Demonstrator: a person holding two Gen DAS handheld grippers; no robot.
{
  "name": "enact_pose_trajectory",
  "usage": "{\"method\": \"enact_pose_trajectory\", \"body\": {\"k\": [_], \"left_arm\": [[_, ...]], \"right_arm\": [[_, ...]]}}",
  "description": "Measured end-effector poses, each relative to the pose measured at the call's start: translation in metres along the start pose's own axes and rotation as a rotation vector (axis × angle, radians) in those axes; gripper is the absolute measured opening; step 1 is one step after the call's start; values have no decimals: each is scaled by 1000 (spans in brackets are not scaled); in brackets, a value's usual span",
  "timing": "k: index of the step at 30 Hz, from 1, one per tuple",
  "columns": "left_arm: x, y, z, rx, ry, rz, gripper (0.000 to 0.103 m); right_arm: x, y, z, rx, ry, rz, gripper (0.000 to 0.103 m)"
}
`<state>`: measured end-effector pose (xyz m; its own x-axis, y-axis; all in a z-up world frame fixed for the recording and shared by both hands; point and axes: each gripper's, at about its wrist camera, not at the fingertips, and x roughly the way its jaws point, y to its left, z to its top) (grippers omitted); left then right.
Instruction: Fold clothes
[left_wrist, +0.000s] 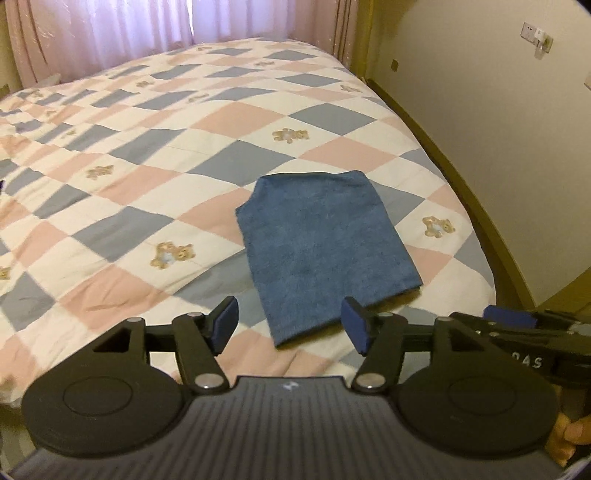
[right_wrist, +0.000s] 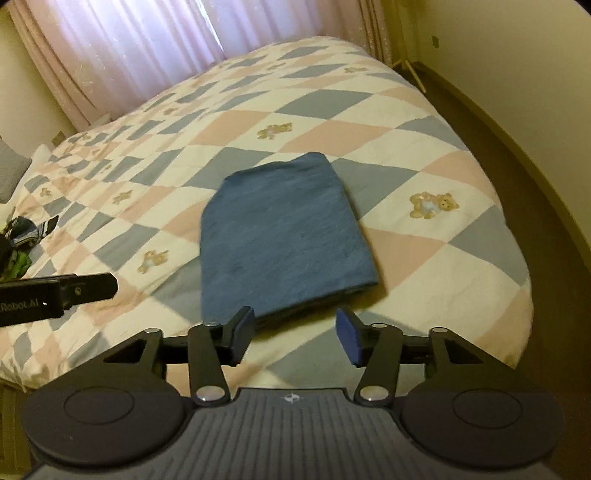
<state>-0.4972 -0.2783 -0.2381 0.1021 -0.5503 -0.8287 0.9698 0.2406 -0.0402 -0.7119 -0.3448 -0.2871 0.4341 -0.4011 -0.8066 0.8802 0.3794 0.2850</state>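
Left tongs (left_wrist: 289, 324) and right tongs (right_wrist: 295, 335) open, empty, above folded blue garment (left_wrist: 322, 251) near quilt (left_wrist: 147, 177) edge

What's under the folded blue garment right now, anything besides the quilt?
The folded blue garment lies flat on the checked quilt, and only quilt shows around its edges. Whatever lies beneath or between its layers is covered, so that cannot be seen.
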Motion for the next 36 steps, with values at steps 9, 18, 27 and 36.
{"method": "enact_pose_trajectory", "body": {"k": [9, 18, 27, 36], "left_arm": [[-67, -24, -7, -10, -13, 44, 68], [-81, -74, -9, -96, -42, 100, 73], [-100, -98, -11, -122, -98, 134, 80], [-110, -88, -19, -177, -112, 193, 91]], "right_arm": [[-73, 17, 0, -23, -34, 31, 87], [-99, 1, 15, -191, -21, 15, 96], [-116, -22, 27, -252, -22, 28, 99], [-112, -3, 34, -359, -27, 24, 101]]}}
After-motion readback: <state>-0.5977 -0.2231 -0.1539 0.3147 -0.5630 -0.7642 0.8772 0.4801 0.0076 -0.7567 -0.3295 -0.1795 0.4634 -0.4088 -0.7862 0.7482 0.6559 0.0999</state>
